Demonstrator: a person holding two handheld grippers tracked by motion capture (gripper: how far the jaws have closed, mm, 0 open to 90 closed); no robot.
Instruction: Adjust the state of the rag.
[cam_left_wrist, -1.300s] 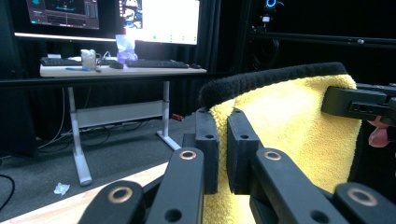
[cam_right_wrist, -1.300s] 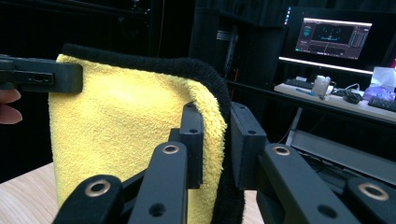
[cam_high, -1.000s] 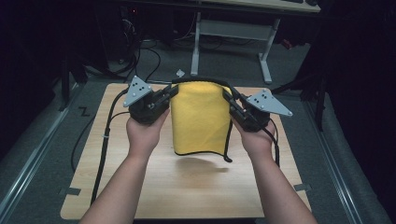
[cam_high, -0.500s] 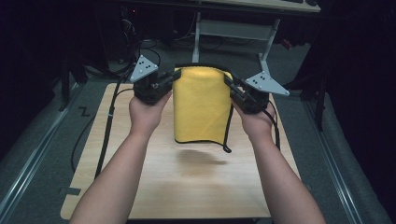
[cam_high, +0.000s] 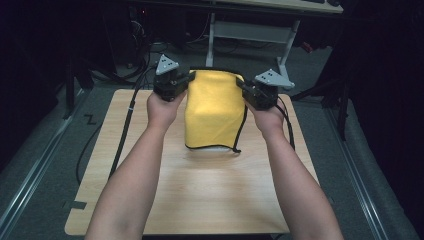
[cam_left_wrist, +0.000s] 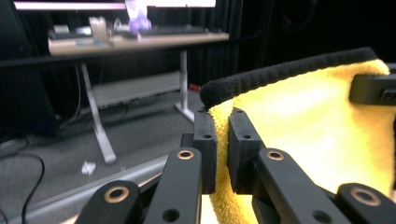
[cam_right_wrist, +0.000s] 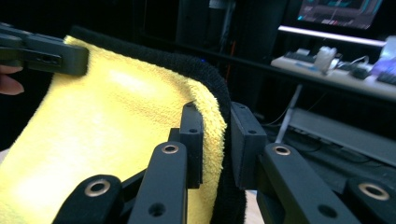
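Our left gripper (cam_left_wrist: 222, 140) is clamped on the top left corner of the yellow cloth (cam_high: 215, 110), pads w/ the black-edged hem pinched between them; our right gripper (cam_right_wrist: 217, 135) is clenched on the top right corner the same way. The gripper views show that pinch close up. The high view gives us the rest: cloth hanging stretched between both hands, lower edge near the wooden table (cam_high: 200, 200), which sits on grey floor.
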